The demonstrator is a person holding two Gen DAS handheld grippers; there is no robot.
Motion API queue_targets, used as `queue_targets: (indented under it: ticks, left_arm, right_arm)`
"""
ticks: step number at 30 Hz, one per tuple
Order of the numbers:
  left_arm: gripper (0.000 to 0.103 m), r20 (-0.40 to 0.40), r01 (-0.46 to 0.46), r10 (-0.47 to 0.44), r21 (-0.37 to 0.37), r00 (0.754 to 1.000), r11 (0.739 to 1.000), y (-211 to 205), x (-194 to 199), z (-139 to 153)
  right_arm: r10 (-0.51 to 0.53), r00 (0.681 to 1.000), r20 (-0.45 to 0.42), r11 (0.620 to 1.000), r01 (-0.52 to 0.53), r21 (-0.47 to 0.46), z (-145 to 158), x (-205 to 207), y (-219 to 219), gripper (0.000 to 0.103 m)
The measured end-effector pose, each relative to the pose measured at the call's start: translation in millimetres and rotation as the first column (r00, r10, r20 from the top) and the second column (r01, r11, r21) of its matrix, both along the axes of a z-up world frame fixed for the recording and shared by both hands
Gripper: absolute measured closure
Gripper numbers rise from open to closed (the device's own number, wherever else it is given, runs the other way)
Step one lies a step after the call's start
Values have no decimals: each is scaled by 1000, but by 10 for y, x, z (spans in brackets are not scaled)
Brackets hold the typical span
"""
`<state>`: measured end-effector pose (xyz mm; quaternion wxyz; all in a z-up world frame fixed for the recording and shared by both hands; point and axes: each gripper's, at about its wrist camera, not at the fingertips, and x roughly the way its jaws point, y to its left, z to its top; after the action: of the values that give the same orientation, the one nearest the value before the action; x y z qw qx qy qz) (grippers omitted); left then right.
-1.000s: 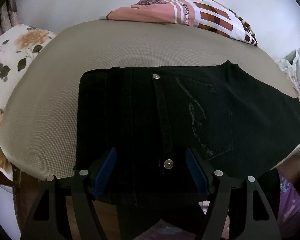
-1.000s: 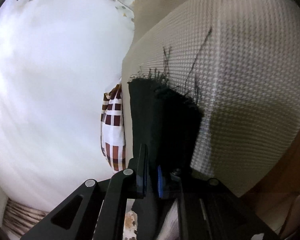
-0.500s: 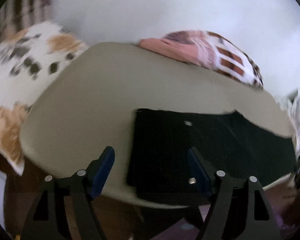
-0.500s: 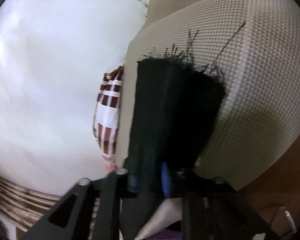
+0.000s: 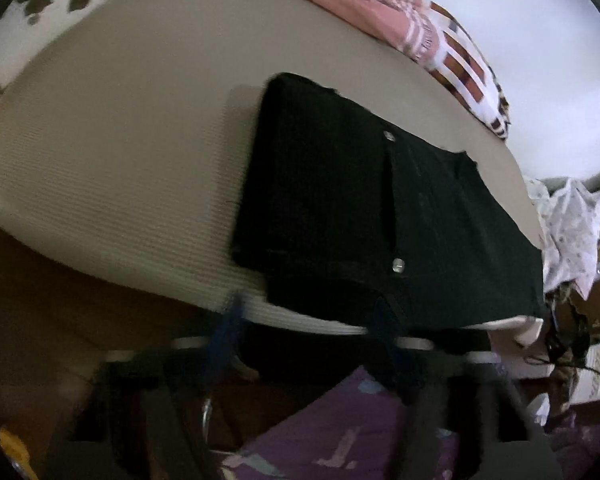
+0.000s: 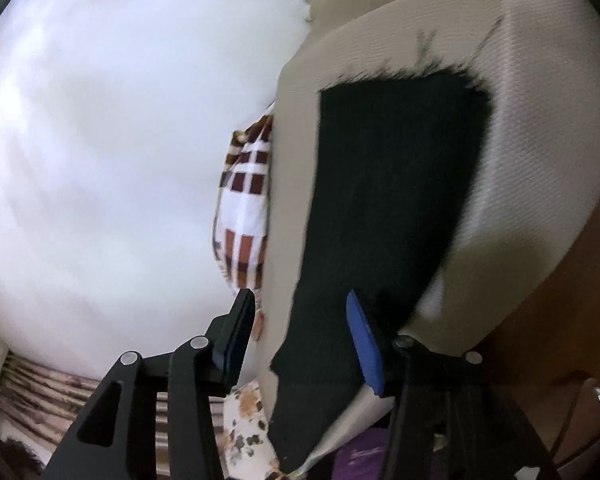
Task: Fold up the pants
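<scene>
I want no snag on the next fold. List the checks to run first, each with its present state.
1. Black denim pants lie folded on the beige textured cushion: ok.
2. Right gripper jaws, just opening, apart and off the cloth: ok.
3. Left gripper jaws, just closing, nothing seen between them; picture blurred: cannot tell.
4. Frayed hem squared: cannot tell.
5. Pink checked cloth apart from the pants: ok.

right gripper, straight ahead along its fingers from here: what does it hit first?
Most likely the black pants: the fabric lies right ahead between the right gripper's open fingers, which have just been opening and press on nothing. Beyond it comes the beige pad. Depth is unclear in this fisheye view.
</scene>
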<state>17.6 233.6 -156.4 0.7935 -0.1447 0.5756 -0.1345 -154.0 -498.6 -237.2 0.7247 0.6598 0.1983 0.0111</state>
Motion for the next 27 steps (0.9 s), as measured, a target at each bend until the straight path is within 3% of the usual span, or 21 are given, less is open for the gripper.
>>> queue_targets:
  ticks: [2, 7, 14, 17, 20, 22, 24, 26, 27]
  left_arm:
    - [68, 23, 4, -5, 39, 1000, 999, -78, -17, 37]
    - [69, 33, -29, 28, 20, 999, 999, -31, 14, 110]
    - [71, 165, 6, -25, 115, 986, 993, -189, 228, 323]
    - [71, 126, -8, -6, 110, 992, 994, -122, 135, 186]
    - [70, 57, -9, 3, 105, 998, 994, -40, 10, -80]
    - [70, 26, -31, 29, 64, 999, 997, 7, 36, -136]
    - [70, 52, -21, 17, 73, 999, 997, -19, 16, -69]
    - [70, 64, -18, 13, 86, 998, 996, -52, -8, -33]
    - [70, 68, -23, 17, 86, 998, 996, -51, -9, -22]
  right_arm:
    - [26, 1000, 9, 1000, -26, -15, 64, 68, 90, 54]
    - [95, 995, 17, 995, -94, -14, 112, 271, 358, 50]
    - [200, 980, -12, 980, -200, 11, -44, 569, 737, 49]
    - [242, 970, -22, 970, -241, 24, -112, 611, 883, 49]
    - [287, 957, -42, 958, -288, -19, -103, 652, 1003, 49]
    - [340, 939, -48, 939, -342, -41, -83, 741, 1101, 49]
    - [418, 907, -60, 901, -422, -102, 16, 896, 1254, 49]
    - [507, 858, -82, 831, -512, -217, 206, 1114, 1461, 49]
    - [568, 818, -91, 769, -567, -297, 337, 1261, 1606, 49]
